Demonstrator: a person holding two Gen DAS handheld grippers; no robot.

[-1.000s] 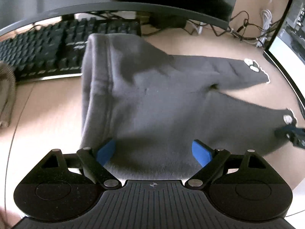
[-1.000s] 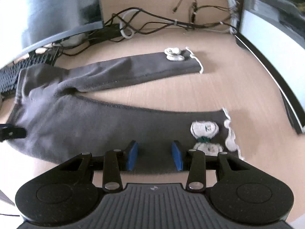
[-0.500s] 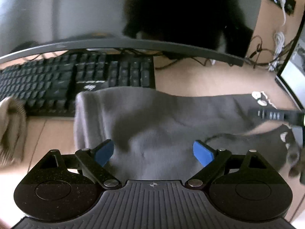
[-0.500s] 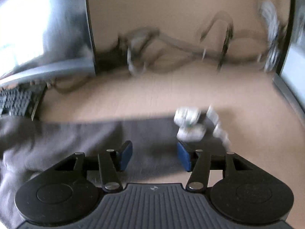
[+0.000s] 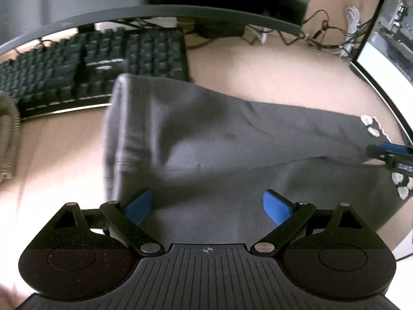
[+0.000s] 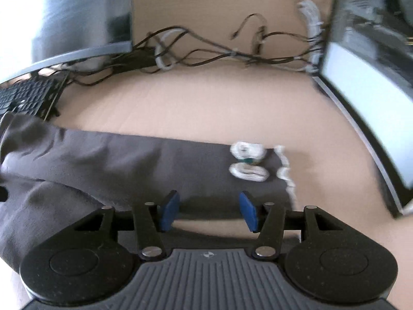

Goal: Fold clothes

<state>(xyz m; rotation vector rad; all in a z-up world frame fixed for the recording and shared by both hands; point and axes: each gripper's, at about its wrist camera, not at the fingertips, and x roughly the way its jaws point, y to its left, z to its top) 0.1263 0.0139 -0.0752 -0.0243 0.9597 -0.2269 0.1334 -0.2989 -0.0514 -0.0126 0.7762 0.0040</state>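
Both tongs are spread wide and pinch nothing.

From the left wrist, our left tongs (image 5: 207,206) sit low in the middle of the frame, over the wide top end of the gray pants (image 5: 219,149). The pants fill the middle and reach to the right edge, where our right tongs (image 5: 389,153) show. A keyboard (image 5: 90,64) is at the upper left, with the pants' band touching it.

From the right wrist, our right tongs (image 6: 207,211) sit low in the middle, by the leg end. A white patch (image 6: 246,161) is just right of center. Cables (image 6: 206,54) run along the top.

We think the legs now lie one on the other. Next we need to pinch each end and fold the pants in half.
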